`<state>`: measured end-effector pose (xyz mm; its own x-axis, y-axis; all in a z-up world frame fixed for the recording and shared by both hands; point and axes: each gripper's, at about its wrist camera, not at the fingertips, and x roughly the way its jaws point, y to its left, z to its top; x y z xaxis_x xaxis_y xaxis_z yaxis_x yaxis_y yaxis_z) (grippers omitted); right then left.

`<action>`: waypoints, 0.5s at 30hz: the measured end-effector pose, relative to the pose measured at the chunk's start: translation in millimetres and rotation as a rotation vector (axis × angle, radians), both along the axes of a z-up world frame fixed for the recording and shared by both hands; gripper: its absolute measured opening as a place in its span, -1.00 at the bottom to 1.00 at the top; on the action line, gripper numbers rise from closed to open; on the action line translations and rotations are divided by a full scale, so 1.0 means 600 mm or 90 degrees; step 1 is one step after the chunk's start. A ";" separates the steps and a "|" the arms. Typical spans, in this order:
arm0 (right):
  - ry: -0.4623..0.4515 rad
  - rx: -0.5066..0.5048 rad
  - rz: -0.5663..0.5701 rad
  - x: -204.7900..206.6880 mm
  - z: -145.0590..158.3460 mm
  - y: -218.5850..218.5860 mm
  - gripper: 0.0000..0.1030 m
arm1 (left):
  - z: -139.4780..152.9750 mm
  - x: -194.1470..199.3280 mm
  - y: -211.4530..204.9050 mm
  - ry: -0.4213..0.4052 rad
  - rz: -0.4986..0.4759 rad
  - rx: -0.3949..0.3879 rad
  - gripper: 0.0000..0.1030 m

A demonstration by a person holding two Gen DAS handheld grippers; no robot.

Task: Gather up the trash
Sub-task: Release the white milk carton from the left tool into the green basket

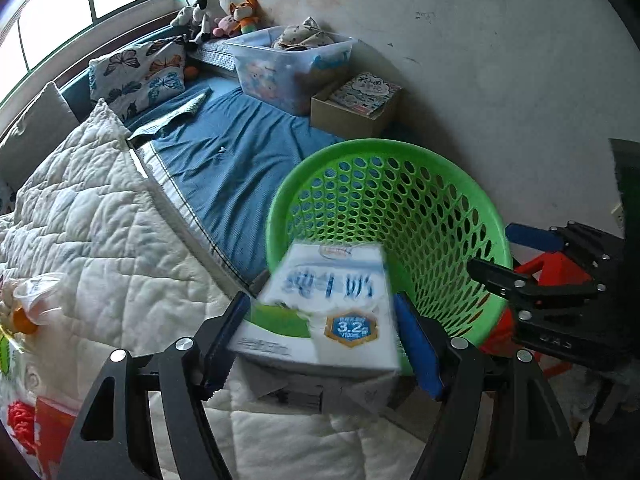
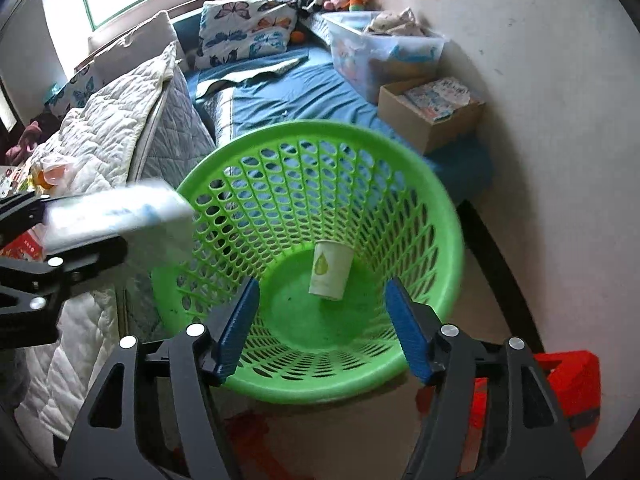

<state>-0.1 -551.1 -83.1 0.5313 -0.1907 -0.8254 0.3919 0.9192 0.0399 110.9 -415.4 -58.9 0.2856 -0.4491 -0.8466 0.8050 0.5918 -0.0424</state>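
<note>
A white and blue milk carton [image 1: 332, 312] sits between the blue pads of my left gripper [image 1: 320, 340], which is shut on it at the near rim of the green perforated basket [image 1: 440, 184]. From the right wrist view the same carton [image 2: 120, 220] hangs blurred over the basket's left rim [image 2: 192, 200]. My right gripper [image 2: 320, 320] stands open above the basket mouth with nothing between its fingers. A white paper cup [image 2: 331, 270] with a green leaf print lies on the basket floor.
The basket stands beside a bed with a blue sheet [image 1: 224, 160] and a white quilt [image 1: 100, 220]. A clear storage bin [image 1: 288, 64] and a cardboard box [image 1: 352, 108] line the wall. Crumpled plastic wrappers [image 1: 36, 300] lie on the quilt. Something red [image 2: 568, 392] lies on the floor.
</note>
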 end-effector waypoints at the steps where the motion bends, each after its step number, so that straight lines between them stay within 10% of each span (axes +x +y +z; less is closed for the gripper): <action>1: -0.004 -0.001 -0.001 -0.004 0.005 -0.001 0.29 | 0.000 -0.001 -0.002 0.000 -0.002 0.000 0.37; 15: -0.034 -0.003 0.000 -0.017 0.040 0.019 0.35 | 0.022 -0.019 0.037 -0.012 -0.001 -0.015 0.50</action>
